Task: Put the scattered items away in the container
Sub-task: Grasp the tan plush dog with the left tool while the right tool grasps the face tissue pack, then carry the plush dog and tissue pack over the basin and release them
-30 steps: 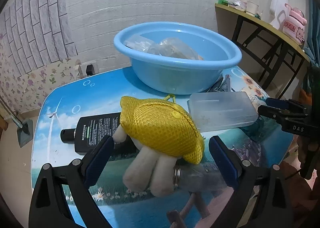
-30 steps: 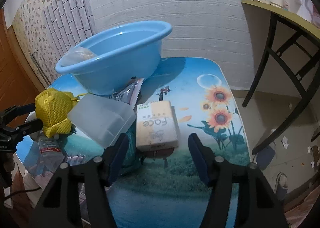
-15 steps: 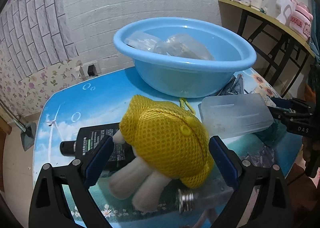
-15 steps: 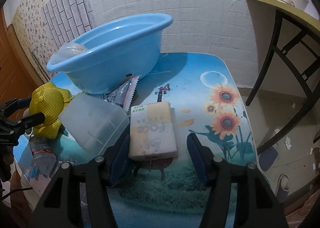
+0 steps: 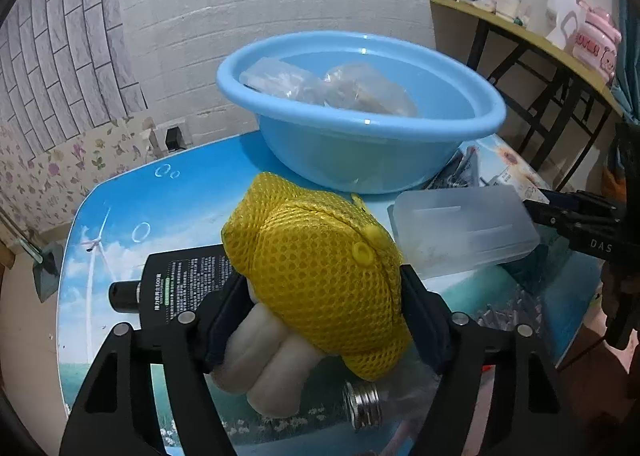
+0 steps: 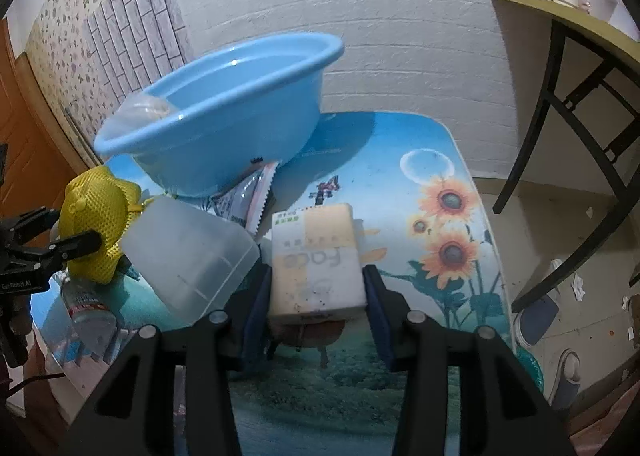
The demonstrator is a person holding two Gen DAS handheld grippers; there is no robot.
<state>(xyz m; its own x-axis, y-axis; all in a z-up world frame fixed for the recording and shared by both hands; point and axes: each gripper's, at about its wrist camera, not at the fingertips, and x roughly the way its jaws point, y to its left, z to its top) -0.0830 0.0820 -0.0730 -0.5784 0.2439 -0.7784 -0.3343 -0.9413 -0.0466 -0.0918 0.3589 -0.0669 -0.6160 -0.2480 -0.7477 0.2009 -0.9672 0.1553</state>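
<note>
Now both closing: left hand-held gripper (image 5: pixel 320 312) pinches yellow mesh toy (image 5: pixel 320 272)

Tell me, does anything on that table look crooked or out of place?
Yes. The blue basin sits tilted, its near edge propped on a foil packet wedged beneath it. The frosted plastic box also leans at an angle on the clutter instead of lying flat.

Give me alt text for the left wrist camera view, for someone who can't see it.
The left gripper is closing its jaws on a yellow mesh plush toy above a sky-print table. Behind sits a blue basin holding clear bags, with a black bottle left and a frosted plastic box right.
</note>
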